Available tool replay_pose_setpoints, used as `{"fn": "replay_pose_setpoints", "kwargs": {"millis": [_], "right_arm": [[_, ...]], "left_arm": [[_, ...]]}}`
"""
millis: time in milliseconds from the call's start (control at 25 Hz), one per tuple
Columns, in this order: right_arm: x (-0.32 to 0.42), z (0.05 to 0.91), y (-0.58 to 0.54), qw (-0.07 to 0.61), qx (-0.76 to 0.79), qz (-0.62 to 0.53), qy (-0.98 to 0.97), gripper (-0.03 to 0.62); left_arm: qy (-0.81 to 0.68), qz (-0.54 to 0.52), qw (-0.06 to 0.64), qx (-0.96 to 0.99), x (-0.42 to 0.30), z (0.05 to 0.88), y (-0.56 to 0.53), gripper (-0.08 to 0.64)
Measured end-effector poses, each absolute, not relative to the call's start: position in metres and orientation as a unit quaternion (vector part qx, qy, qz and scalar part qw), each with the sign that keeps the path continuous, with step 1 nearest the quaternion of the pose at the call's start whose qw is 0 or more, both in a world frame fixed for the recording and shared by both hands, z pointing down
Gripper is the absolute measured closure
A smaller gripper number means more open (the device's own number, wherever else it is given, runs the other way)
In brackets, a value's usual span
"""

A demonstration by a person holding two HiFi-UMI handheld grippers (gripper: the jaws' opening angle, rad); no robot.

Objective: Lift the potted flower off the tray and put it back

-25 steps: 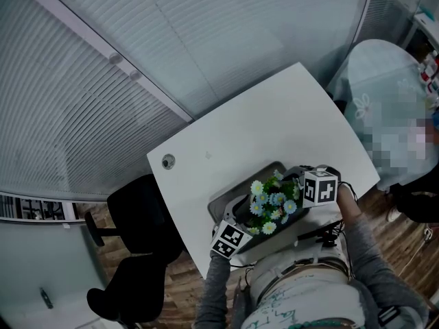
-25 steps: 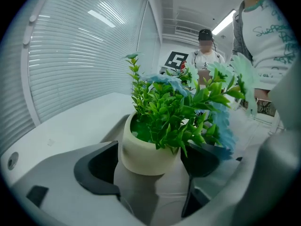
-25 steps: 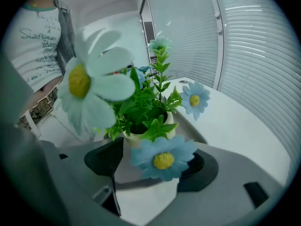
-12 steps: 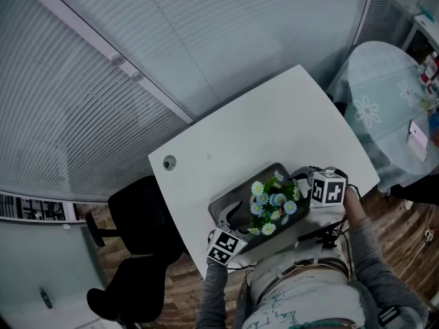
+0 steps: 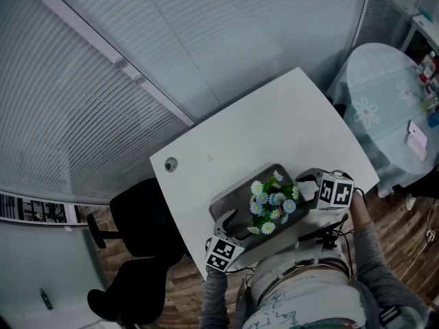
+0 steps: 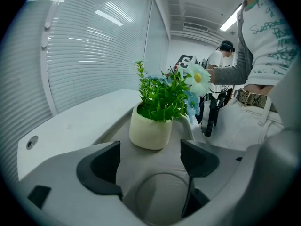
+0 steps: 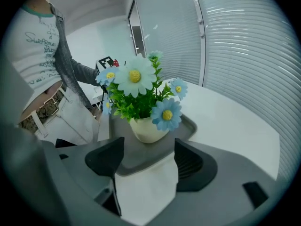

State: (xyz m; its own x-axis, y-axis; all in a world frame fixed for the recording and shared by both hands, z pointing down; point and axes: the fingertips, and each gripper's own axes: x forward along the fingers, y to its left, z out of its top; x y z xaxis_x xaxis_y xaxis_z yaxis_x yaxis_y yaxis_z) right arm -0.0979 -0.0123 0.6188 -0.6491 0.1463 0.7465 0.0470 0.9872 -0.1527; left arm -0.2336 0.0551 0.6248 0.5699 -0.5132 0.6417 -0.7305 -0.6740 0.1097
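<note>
the potted flower (image 5: 271, 207) stands upright on the grey tray (image 5: 230, 199), its cream pot resting on the tray floor, near the front edge of the white table (image 5: 260, 125). the left gripper (image 6: 150, 158) sits at the tray's left end with its 2 jaws spread wide; only bare tray shows between them, and the pot stands beyond the tips, not touched. the right gripper (image 7: 145, 155) is at the tray's right end, its jaws likewise spread and empty, framing the tray rim and a patch of table, with the pot just past them. a black chair (image 5: 137, 208) stands left of the table.
</note>
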Motion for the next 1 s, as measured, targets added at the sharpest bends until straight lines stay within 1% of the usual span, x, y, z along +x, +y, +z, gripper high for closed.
{"fn": "replay_pose_setpoints", "kwargs": {"millis": [280,320,360,440,520,760,920,1000], "right_arm": [[-0.093,0.612,-0.003,0.397,-0.04,0.087,-0.913,0.244],[-0.093,0.611,-0.002,0.394,-0.037,0.089,-0.914,0.253],[-0.092,0.61,-0.002,0.391,-0.031,0.089,-0.916,0.277],[-0.091,0.607,-0.003,0.387,-0.016,0.081,-0.919,0.403],[-0.09,0.606,-0.003,0.386,-0.008,0.076,-0.919,0.434],[-0.09,0.599,0.004,0.374,0.004,0.066,-0.925,0.514],[-0.093,0.594,0.012,0.359,0.001,0.064,-0.931,0.543],[-0.094,0.594,0.018,0.352,-0.003,0.066,-0.933,0.551]], "left_arm": [[-0.369,0.293,0.199,0.859,-0.238,0.626,0.069,0.152],[-0.371,0.291,0.201,0.859,-0.237,0.626,0.071,0.152],[-0.372,0.288,0.204,0.859,-0.237,0.625,0.072,0.152],[-0.375,0.282,0.208,0.858,-0.234,0.624,0.074,0.155],[-0.376,0.277,0.21,0.859,-0.232,0.624,0.076,0.163],[-0.391,0.264,0.203,0.858,-0.229,0.62,0.082,0.32],[-0.409,0.256,0.191,0.855,-0.23,0.617,0.083,0.472],[-0.414,0.256,0.189,0.853,-0.229,0.618,0.085,0.506]]}}
